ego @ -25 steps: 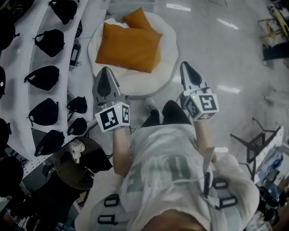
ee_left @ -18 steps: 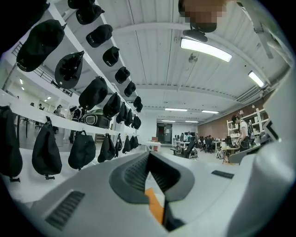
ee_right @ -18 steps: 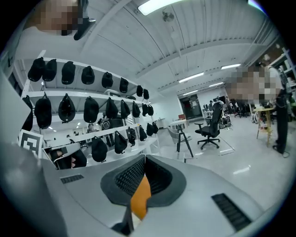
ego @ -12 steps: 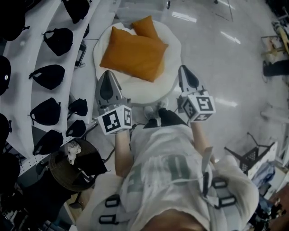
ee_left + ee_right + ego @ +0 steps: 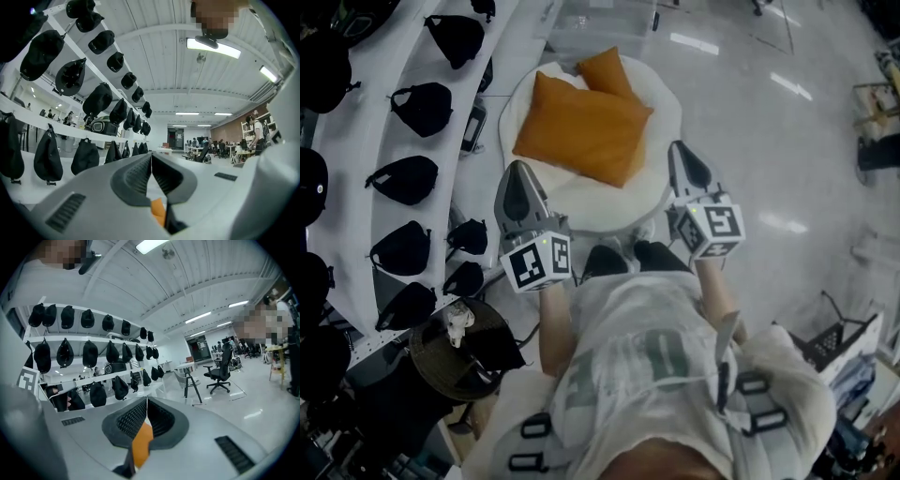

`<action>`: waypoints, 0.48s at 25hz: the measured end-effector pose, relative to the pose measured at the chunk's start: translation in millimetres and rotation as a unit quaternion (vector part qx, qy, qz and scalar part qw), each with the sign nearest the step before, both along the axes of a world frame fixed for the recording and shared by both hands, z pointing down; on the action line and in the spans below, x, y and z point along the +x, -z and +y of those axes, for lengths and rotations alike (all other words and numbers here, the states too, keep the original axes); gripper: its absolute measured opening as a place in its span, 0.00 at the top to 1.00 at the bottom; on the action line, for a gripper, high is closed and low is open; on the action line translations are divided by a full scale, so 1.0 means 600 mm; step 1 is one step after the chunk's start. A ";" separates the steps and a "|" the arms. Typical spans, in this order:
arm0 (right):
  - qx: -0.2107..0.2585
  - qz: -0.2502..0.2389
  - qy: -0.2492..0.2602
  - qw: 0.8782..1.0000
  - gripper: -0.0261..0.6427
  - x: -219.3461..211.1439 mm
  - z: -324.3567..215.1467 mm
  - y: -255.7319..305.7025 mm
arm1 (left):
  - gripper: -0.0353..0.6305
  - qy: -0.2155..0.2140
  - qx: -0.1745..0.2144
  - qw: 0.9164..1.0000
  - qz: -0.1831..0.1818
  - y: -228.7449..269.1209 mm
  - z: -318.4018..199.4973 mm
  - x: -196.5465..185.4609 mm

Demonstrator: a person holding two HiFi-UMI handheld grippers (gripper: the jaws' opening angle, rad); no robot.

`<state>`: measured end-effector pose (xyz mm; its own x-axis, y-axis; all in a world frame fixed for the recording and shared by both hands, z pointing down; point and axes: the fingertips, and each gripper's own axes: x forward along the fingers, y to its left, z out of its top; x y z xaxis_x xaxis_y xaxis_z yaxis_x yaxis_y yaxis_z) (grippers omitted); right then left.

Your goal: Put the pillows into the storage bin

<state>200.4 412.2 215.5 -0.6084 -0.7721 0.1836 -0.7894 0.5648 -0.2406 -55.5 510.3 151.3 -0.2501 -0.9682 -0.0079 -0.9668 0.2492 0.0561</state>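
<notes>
Two orange pillows lie on a round white cushion (image 5: pixel 614 204) on the floor: a large pillow (image 5: pixel 583 127) in front and a small pillow (image 5: pixel 607 73) behind it. My left gripper (image 5: pixel 515 170) hangs just near the cushion's left front edge, short of the large pillow, jaws closed with nothing held. To the right of the cushion, my right gripper (image 5: pixel 677 150) is likewise shut and empty. In the left gripper view the left gripper (image 5: pixel 151 157) has its jaws together, with an orange pillow (image 5: pixel 158 211) showing below them. The right gripper (image 5: pixel 146 402) reads the same, with orange pillow (image 5: pixel 140 444) underneath.
White shelves with several black bags (image 5: pixel 403 178) run along the left. A round dark stool with clutter (image 5: pixel 459 342) stands at the lower left, a black crate (image 5: pixel 842 339) at the lower right. A clear plastic box (image 5: pixel 600 23) sits beyond the cushion.
The person has stepped toward the cushion; the pillows sit lower in the head view and nearer both grippers. Both jaws stay closed.
</notes>
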 end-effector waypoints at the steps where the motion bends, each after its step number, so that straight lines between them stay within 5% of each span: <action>1: 0.001 -0.002 -0.001 1.000 0.95 0.003 -0.011 0.000 | 0.93 -0.003 -0.002 1.000 0.000 -0.001 -0.011 0.003; 8: -0.019 -0.038 -0.028 0.999 0.94 -0.027 -0.026 -0.004 | 0.90 -0.056 -0.031 0.998 -0.005 -0.021 -0.081 -0.042; 12: -0.057 -0.055 -0.050 0.996 0.69 -0.055 -0.031 -0.022 | 0.71 -0.120 -0.054 0.991 0.007 -0.037 -0.120 -0.063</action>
